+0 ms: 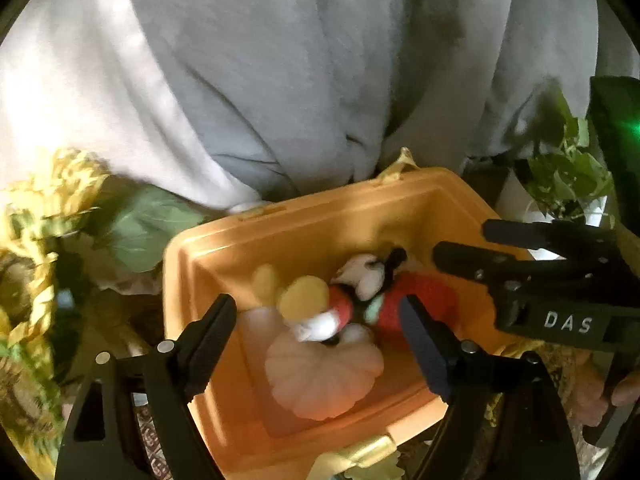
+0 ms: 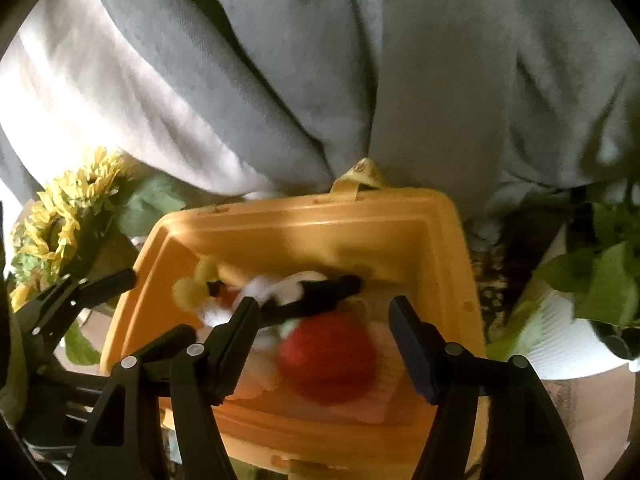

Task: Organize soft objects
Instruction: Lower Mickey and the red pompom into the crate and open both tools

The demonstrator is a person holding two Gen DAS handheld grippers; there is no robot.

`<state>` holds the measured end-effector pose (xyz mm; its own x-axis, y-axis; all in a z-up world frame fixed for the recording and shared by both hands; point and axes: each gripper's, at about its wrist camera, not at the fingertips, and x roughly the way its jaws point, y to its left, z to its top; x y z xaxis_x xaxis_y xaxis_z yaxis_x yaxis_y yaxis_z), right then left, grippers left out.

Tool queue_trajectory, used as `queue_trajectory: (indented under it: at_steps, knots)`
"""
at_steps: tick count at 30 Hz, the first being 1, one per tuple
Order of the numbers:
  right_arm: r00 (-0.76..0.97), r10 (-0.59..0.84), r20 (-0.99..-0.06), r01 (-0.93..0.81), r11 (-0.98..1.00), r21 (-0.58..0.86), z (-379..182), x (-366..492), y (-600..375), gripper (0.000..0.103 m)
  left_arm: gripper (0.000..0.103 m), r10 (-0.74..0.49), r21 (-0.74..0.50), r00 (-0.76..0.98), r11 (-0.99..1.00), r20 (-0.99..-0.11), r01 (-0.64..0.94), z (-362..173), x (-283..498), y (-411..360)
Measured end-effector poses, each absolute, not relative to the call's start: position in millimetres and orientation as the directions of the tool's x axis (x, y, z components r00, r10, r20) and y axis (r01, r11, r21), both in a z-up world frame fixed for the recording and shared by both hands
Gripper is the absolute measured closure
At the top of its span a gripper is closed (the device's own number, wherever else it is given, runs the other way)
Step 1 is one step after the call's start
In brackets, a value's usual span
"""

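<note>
An orange plastic bin point(image 1: 224, 256) point(image 2: 360, 216) holds soft toys: a pale shell-shaped plush point(image 1: 320, 376), a red, white and black plush figure with yellow feet point(image 1: 360, 292) point(image 2: 288, 292), and a red round plush point(image 2: 328, 360). My left gripper point(image 1: 318, 316) is open over the bin, empty. My right gripper point(image 2: 324, 320) is open above the toys, empty; it also shows at the right in the left wrist view point(image 1: 460, 240). The left gripper shows at the left edge of the right wrist view point(image 2: 100, 280).
The person's grey sweatshirt point(image 1: 320, 60) point(image 2: 360, 60) fills the background behind the bin. Artificial sunflowers point(image 1: 36, 240) point(image 2: 68, 216) lie left of the bin. A leafy plant in a white pot point(image 1: 568, 176) point(image 2: 568, 328) stands at the right.
</note>
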<state>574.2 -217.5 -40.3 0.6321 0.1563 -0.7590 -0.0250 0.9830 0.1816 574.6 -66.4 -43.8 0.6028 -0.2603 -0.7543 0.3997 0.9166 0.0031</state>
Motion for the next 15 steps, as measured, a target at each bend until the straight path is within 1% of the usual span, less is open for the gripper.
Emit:
queue_trajectory:
  at_steps: [7,10,15]
  knots:
    - [0.683,0.105,-0.723,-0.002,0.990,0.142,-19.6,557.5,-214.9,0.035,0.017,-0.202,0.021,0.672,0.951,-0.712,0.308,-24.8,548.9,-52.3]
    - [0.710,0.095,-0.698,0.002,0.991,0.137,-9.2,545.9,-211.9,0.035,0.014,-0.184,0.022,0.699,0.961,-0.691,0.274,-15.8,536.3,-47.2]
    - [0.750,0.080,-0.657,0.004,0.992,0.126,6.7,524.1,-206.3,0.035,0.012,-0.164,0.045,0.748,0.967,-0.644,0.250,1.6,512.3,-42.0]
